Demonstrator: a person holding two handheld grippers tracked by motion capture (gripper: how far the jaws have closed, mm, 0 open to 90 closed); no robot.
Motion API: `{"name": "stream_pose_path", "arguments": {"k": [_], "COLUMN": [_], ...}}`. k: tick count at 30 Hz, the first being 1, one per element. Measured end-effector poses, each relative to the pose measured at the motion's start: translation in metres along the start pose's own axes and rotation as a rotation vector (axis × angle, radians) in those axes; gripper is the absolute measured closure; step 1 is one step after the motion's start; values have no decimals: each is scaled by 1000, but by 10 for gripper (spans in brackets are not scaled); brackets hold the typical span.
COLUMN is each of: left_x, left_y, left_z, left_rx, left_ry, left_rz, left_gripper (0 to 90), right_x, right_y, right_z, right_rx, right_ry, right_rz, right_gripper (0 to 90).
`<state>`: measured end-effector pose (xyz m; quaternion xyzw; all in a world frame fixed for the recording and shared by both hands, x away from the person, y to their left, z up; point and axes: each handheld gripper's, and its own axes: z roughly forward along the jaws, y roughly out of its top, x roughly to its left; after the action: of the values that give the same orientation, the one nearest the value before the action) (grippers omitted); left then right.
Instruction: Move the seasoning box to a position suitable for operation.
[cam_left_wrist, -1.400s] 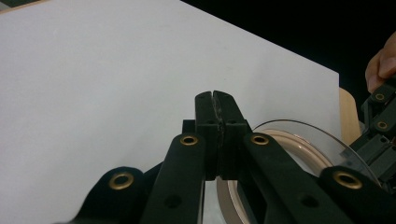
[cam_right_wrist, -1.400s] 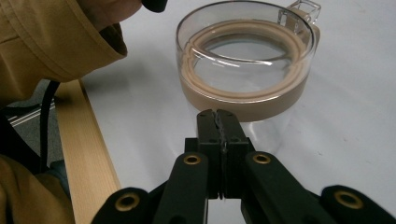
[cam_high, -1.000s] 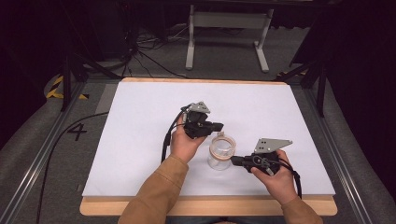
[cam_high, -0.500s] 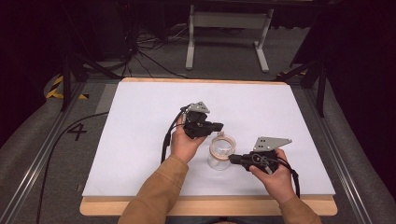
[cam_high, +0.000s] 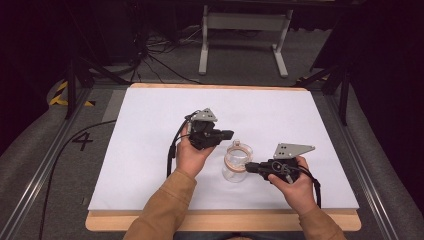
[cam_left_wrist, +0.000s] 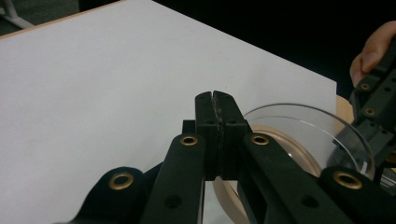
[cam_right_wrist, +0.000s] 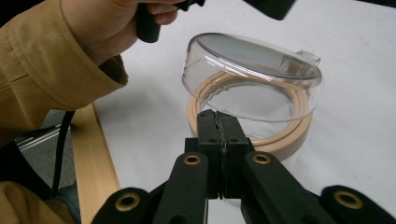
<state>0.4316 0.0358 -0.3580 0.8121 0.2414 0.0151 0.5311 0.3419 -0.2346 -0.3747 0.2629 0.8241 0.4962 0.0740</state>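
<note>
A clear glass jar (cam_high: 235, 170) with a tan seal ring (cam_right_wrist: 289, 135) stands on the white table top (cam_high: 150, 150). Its clear lid (cam_right_wrist: 252, 79) hangs tilted open above the ring. My left gripper (cam_high: 230, 134) is shut with nothing between its jaws, and it hovers just up and left of the jar. In the left gripper view the lid (cam_left_wrist: 303, 130) lies right behind the closed tips (cam_left_wrist: 216, 100). My right gripper (cam_high: 248, 166) is shut too, with its tips (cam_right_wrist: 218, 123) against the near edge of the ring. Whether they pinch the rim I cannot tell.
The white sheet covers a wooden board (cam_high: 225, 220) whose front edge runs close to the person's sleeves. A black cable (cam_high: 172, 150) trails from the left gripper across the sheet. A metal stand (cam_high: 245, 30) and loose cables sit on the floor beyond the table.
The left hand has shifted a little, up and away from the jar. The right hand and the jar have kept still.
</note>
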Motion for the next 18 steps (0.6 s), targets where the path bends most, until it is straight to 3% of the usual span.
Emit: {"name": "stream_pose_path", "arguments": {"k": [3,7,10,18], "left_x": [-4,-10,-16,-26], "left_y": [-1,-4,-7,-9], "left_z": [-10,-24,-31,-37], "left_rx": [-17,-18,32,100], "left_ry": [4,-26,-56,-97], "left_rz": [-10,-18,-35,-41], "left_gripper": [897,895,895,894], "right_x": [-2,-5,-8,-12], "right_y": [5,10,16,24], "right_z": [-2,-3,-2,-1], "right_rx": [-17,-29,-43,-60], "right_ry": [-3,-4,-5,-3], "right_rz": [-9,-17,-31,-37], "right_gripper": [900,900,900,900]}}
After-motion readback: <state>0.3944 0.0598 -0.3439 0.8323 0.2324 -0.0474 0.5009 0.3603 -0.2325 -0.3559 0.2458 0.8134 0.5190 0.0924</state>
